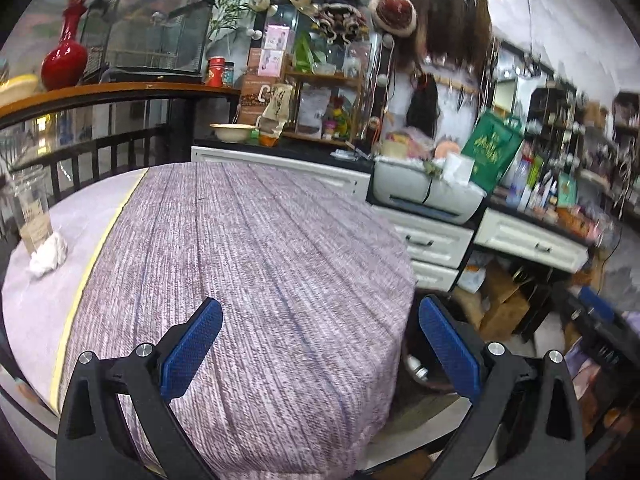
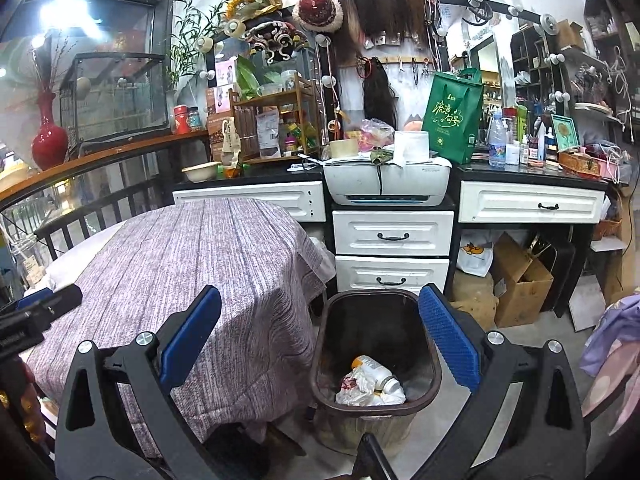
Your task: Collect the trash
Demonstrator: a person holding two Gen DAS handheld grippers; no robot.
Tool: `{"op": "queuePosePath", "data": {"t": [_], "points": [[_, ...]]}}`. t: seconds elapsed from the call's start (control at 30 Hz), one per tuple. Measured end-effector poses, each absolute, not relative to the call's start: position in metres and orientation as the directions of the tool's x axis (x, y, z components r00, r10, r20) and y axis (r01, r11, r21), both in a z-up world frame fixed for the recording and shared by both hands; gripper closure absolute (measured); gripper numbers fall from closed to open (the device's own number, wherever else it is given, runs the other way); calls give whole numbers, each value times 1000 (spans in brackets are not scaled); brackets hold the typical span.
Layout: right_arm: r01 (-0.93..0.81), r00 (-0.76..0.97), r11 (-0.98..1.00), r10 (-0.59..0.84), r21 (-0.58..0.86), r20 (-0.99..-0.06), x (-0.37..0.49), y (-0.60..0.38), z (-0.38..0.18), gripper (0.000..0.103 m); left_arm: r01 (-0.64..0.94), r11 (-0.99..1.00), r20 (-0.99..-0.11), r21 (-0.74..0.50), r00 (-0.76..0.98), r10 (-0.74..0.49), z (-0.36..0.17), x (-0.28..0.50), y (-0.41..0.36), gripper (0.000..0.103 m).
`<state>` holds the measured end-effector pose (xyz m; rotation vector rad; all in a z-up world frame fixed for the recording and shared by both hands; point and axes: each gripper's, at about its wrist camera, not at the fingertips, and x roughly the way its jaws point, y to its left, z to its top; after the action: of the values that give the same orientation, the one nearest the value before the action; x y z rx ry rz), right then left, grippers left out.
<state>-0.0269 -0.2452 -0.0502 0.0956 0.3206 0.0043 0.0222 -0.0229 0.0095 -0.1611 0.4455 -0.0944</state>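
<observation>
Table (image 1: 248,248) covered with a striped mauve woven cloth fills most of the left wrist view, and only its far left side holds anything. On the floor just beside the table's right edge stands the dark brown plastic trash bin (image 2: 374,360), with a white plastic bottle (image 2: 378,374) and crumpled white wrappers (image 2: 360,392) lying at its bottom. The remaining trash is well apart from the bin: a tall clear plastic cup (image 1: 30,208) stands upright at the far left, and a crumpled white tissue (image 1: 49,255) lies touching its base.

The left gripper (image 1: 320,344), with blue pads, is spread wide and holds nothing; it hangs over the near cloth. The right gripper (image 2: 320,344) is also spread and empty, above the bin.

I judge the next step is to fetch the tissue with the left gripper. It is better to come down from above and close on the middle of the wad. The cup probably tips easily, so the fingers should stay clear of it.
</observation>
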Motion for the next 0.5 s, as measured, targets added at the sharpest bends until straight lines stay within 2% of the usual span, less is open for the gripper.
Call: {"op": "queuePosePath", "data": {"t": [0.1, 0.17, 0.3, 0.5], "points": [[23, 955, 995, 8, 102, -296, -34, -246, -54, 6, 74, 980, -395, -182, 908, -142, 12, 17, -25, 6], [19, 964, 995, 8, 97, -266, -35, -246, -56, 6, 79, 987, -373, -143, 919, -128, 12, 13, -30, 6], [12, 965, 997, 9, 80, -262, -30, -246, -61, 6, 67, 995, -374, -70, 923, -89, 9, 16, -36, 5], [20, 975, 999, -12, 35, -221, -30, -247, -62, 6, 53, 993, -383, -109, 919, -91, 7, 20, -23, 6]]}}
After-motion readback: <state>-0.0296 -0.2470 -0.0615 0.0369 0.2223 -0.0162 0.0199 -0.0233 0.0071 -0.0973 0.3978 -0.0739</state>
